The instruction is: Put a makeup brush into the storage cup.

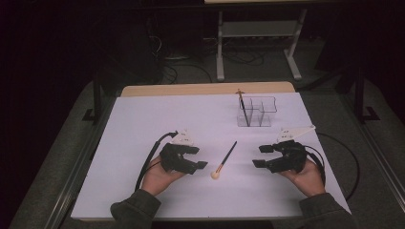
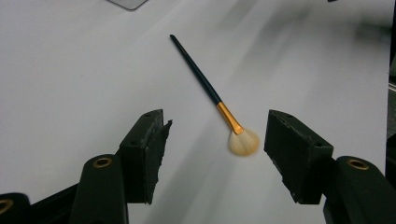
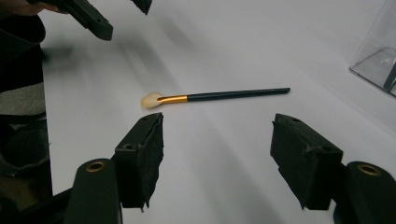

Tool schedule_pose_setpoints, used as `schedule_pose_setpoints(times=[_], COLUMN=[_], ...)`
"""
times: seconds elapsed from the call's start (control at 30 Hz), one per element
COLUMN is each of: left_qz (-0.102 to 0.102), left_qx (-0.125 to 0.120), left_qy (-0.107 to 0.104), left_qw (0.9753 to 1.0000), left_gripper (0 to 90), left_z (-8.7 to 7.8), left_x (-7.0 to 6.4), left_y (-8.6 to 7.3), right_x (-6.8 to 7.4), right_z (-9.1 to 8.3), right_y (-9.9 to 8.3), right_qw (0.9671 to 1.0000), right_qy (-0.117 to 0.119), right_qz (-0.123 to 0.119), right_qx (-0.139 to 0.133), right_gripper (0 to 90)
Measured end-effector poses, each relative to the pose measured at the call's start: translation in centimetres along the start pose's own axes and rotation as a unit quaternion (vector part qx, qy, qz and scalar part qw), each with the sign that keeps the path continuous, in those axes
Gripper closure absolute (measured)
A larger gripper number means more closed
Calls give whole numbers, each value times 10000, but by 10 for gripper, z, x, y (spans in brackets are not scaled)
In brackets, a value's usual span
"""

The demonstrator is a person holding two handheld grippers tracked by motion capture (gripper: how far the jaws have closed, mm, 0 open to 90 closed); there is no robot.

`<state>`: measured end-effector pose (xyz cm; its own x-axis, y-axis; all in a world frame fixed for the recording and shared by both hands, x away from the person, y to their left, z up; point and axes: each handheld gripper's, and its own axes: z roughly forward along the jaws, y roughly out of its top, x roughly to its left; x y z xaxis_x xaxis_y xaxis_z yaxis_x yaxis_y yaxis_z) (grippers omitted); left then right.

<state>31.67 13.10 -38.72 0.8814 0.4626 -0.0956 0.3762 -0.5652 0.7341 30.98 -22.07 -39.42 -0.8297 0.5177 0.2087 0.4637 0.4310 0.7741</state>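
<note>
A slim makeup brush with a dark handle, gold ferrule and pale fluffy bristles (image 1: 223, 162) lies flat on the white-covered surface (image 1: 143, 124), between two hand-held black tongs and touching neither. The left tongs (image 1: 199, 157), gripped in the person's left hand (image 1: 157, 175), sit just to the left of the bristle end with the jaws spread wide and nothing between them. In the left gripper view the brush (image 2: 212, 93) lies ahead of the gap, its bristles nearest the right-hand jaw. The right tongs (image 1: 260, 156), held in the right hand (image 1: 308, 177), are likewise open and empty, resting near the brush on its other side. In the right gripper view the brush (image 3: 215, 96) lies crosswise beyond the parted jaws. Farther back on the surface stands a clear plastic divided organiser (image 1: 258, 112), with a second dark-handled brush (image 1: 243, 109) leaning upright in its left compartment, well apart from both tongs.
</note>
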Motion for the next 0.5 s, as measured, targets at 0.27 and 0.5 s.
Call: schedule_pose_setpoints(times=[0.27,0.5], left_qz=[-38,-107], left_qx=[121,317], left_qy=[-31,-88], left_qw=[9999,9994], left_gripper=[382,378], left_z=[17,30], left_x=[0,1], left_y=[7,10], right_x=[0,-1], right_z=[3,5], right_y=[-3,-7], right_qw=[10000,9999], right_qy=[-24,-103], right_qz=[-12,0], right_qx=[56,120], right_gripper=[307,295])
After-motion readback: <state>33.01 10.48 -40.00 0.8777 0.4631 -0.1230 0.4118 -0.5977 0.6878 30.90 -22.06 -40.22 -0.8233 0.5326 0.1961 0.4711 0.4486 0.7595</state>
